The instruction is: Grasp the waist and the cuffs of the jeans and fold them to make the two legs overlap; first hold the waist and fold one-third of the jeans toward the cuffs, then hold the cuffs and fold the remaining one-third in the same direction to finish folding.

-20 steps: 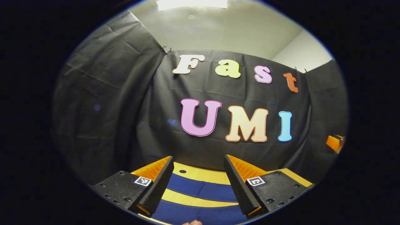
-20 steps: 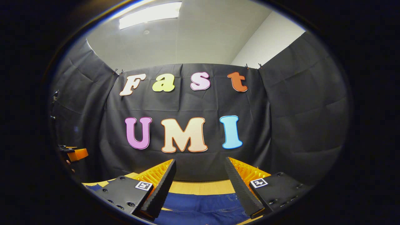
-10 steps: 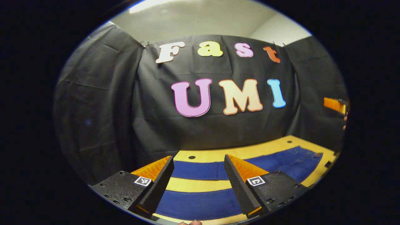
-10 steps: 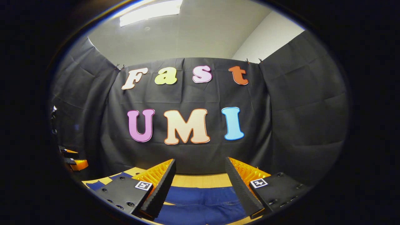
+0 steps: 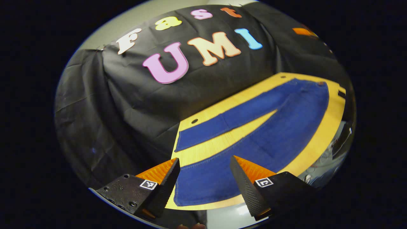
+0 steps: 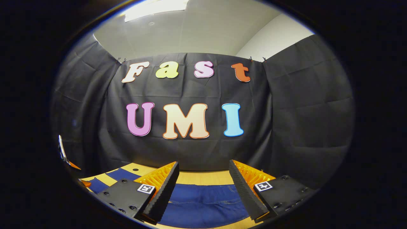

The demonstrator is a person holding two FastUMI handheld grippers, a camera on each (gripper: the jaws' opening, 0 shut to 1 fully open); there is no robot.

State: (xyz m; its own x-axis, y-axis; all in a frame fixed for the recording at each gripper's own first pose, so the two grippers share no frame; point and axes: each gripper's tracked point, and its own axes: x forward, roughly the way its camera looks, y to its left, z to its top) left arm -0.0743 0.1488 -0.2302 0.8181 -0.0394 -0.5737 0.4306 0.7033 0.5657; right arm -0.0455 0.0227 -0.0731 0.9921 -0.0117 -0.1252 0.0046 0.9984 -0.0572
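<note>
Dim booth, bright ceiling light point(image 6: 155, 6) overhead w/ glare, strong fisheye warp at edges, slight blur.

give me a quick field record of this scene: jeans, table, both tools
jeans: flat, unfolded, legs spread apart
near cuff: between left tool's fingers, not touched
table: wooden, a hole near the far cuff
left tool: open, tilted, above near cuff
right tool: open, level, above the jeans
fold stage: not started
</note>
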